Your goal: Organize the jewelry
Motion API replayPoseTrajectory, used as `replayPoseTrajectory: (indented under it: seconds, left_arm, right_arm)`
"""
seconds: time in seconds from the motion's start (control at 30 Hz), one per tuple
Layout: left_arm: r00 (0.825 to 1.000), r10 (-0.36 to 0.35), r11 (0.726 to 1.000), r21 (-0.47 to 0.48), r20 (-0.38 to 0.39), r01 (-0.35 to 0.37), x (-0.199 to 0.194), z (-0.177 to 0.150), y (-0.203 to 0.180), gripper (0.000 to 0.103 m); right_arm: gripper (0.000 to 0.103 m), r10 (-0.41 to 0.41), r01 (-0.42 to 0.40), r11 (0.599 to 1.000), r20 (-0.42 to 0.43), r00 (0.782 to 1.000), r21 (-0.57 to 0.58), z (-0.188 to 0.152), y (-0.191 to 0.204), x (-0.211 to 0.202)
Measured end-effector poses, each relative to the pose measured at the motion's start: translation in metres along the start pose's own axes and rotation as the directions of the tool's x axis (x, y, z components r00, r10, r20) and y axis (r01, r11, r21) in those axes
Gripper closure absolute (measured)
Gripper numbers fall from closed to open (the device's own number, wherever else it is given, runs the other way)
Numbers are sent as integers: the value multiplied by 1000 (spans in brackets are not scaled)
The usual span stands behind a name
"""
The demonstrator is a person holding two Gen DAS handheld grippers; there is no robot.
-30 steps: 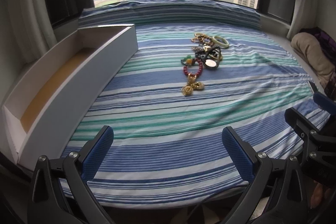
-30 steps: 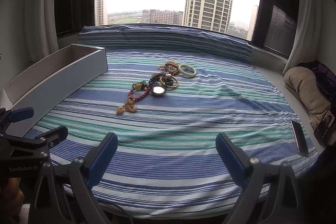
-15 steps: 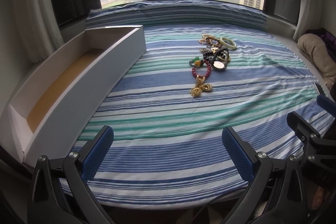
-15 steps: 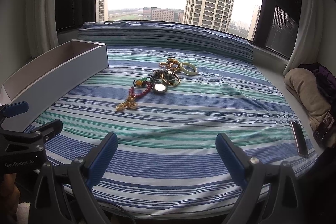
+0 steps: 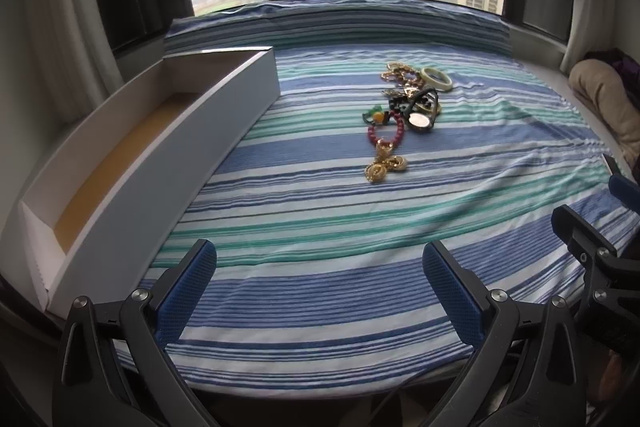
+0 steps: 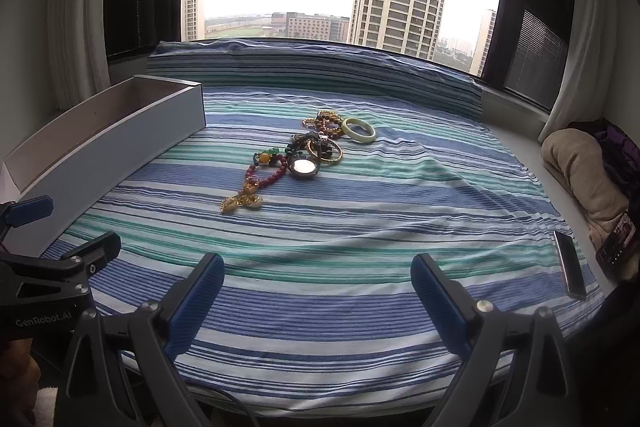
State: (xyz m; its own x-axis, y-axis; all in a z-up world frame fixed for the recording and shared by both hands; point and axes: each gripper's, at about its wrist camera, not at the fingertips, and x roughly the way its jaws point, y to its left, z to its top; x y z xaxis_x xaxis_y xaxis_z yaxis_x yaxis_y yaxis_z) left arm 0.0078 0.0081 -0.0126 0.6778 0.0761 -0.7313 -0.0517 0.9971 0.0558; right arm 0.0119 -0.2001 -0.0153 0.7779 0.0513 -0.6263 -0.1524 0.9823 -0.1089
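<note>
Both tongs hung over the near edge of the striped bed (image 5: 320,235), well short of the jewelry. The left tongs (image 5: 320,291) gaped wide and held nothing; the right tongs (image 6: 318,293) stood equally wide and empty. The jewelry (image 6: 296,159) lay heaped mid-bed, a pale bangle (image 6: 359,130) at its far end. A long white box (image 5: 132,163) sat along the bed's left side.

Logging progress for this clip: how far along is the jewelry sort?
Done: nothing visible. The long white box shows only its bare floor. In hand: nothing; left gripper and right gripper both hang open over the striped sheet, short of the jewelry pile. Left: every piece, including the pale bangle and red bead bracelet.
</note>
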Motion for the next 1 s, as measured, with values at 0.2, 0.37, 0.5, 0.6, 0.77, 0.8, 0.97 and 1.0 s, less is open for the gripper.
replayPoseTrajectory:
  seconds: [0.2, 0.37, 0.5, 0.6, 0.77, 0.8, 0.97, 1.0]
  left_arm:
    - [1000, -2, 1000, 3, -5, 2, 1, -1, -1, 0]
    - [1000, -2, 1000, 3, -11, 2, 2, -2, -2, 0]
    - [1000, -3, 1000, 3, -15, 3, 1, -2, -2, 0]
    - [1000, -5, 1000, 1, -16, 5, 1, -3, -1, 0]
    - [1000, -4, 1000, -3, -18, 4, 2, -3, -1, 0]
    - [1000, -4, 1000, -2, -19, 4, 2, -3, -2, 0]
    - [1000, -3, 1000, 3, -28, 3, 4, -4, -5, 0]
    - [1000, -2, 1000, 4, -28, 2, 3, -4, -5, 0]
  right_arm:
    - [7, -6, 6, 1000, -1, 1000, 5, 1, -2, 2]
    - [7, -9, 9, 1000, -7, 1000, 10, -1, -5, 3]
    - [7, -14, 14, 1000, -5, 1000, 10, -1, -5, 2]
    - [7, -19, 19, 1000, -8, 1000, 9, -1, -4, 3]
    - [7, -24, 24, 1000, -4, 1000, 10, -2, -4, 0]
    - [7, -26, 26, 1000, -2, 1000, 11, -2, -4, 0]
    - [7, -27, 28, 999, -10, 1000, 19, -2, -6, 2]
    - [7, -27, 27, 999, -11, 1000, 21, -2, -7, 3]
